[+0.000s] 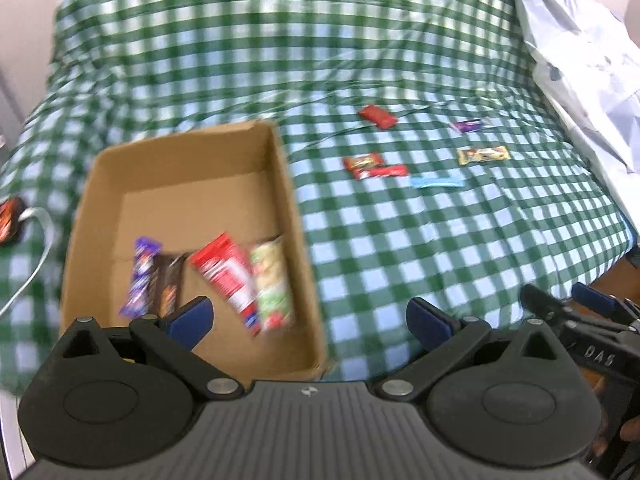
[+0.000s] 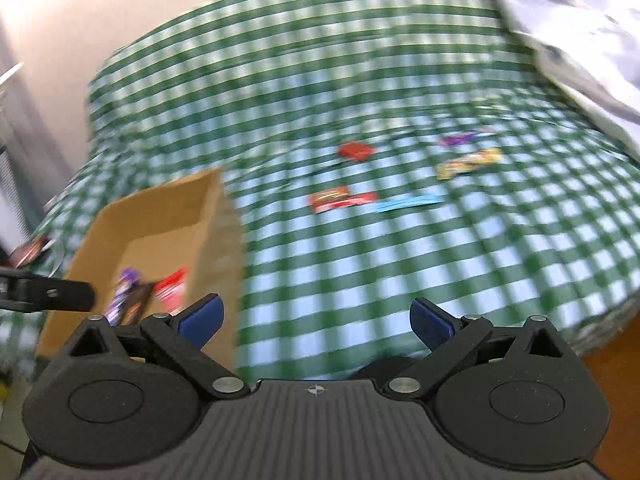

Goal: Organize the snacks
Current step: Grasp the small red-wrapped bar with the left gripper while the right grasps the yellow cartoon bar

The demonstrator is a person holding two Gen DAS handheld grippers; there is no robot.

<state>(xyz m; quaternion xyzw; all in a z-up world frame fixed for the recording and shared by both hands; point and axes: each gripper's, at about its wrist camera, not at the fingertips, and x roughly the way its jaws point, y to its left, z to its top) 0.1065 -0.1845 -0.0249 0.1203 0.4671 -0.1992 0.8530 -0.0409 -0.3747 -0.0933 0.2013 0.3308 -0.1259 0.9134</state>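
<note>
A brown cardboard box lies on a green checked cloth and holds several snacks: a purple bar, a dark bar, a red pack and a pale green-and-red pack. The box also shows at the left of the right wrist view. Loose snacks lie to its right: a red pack, a purple one, a yellow bar, two red bars and a light blue bar. My left gripper is open and empty above the box's near right corner. My right gripper is open and empty over the cloth.
A white crumpled sheet covers the right back. A dark orange item with a white cable lies left of the box. The cloth's near right edge drops to a wooden surface. The right gripper's tool shows at the right of the left wrist view.
</note>
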